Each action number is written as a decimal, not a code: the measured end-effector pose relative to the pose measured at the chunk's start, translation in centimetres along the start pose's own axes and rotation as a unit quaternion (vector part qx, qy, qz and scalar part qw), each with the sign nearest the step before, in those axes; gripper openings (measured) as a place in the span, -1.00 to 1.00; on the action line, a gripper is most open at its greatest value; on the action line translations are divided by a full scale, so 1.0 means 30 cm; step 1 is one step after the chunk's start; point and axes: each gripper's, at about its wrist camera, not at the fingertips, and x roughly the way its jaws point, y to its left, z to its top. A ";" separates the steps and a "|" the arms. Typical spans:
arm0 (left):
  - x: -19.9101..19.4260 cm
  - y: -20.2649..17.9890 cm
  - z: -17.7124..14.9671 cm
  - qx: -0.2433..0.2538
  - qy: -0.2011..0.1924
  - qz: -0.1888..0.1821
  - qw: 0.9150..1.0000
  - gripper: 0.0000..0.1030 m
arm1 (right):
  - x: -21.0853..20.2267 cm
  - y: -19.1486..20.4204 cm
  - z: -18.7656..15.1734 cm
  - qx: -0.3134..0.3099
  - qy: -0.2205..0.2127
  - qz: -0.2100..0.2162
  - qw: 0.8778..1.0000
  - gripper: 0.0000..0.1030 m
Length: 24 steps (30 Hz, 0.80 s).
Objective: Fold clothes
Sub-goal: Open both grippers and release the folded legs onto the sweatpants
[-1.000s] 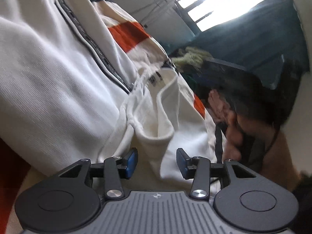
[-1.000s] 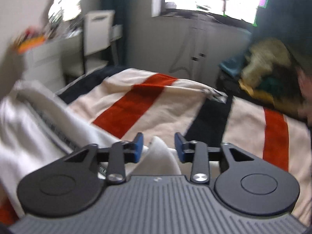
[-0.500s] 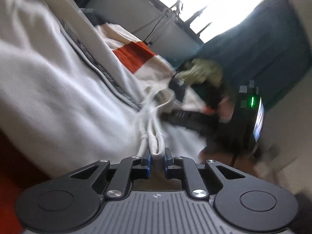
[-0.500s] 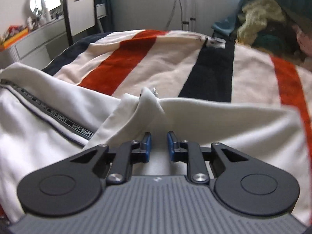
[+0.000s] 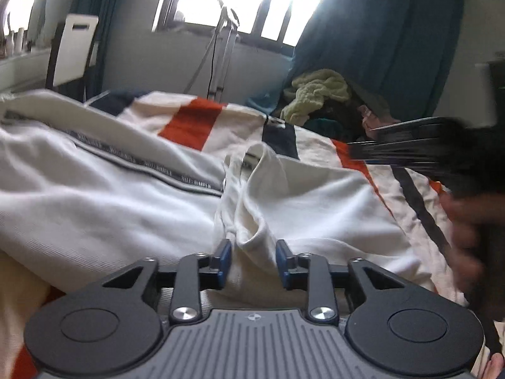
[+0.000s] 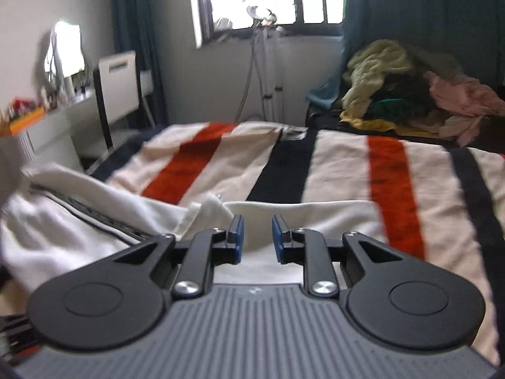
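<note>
Left wrist view showed the left hand-held gripper [image 5: 252,260] opening around a white cotton garment's [image 5: 132,202] fold, while the right hand-held gripper [image 6: 256,239] opened, gripping nothing.

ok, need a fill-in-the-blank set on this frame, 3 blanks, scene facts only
1. The white garment lies on a blanket striped in cream, navy and ____.
2. In the right wrist view, the pile of crumpled clothes sits beyond the blanket's far ____ corner.
3. In the left wrist view, the pads of the left gripper are coloured ____.

Missing words: red; right; blue
</note>
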 end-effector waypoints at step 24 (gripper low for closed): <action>-0.427 -0.211 -0.032 0.048 -0.091 0.052 0.993 0.99 | -0.601 -0.131 -0.311 0.068 -0.073 -0.012 0.995 0.57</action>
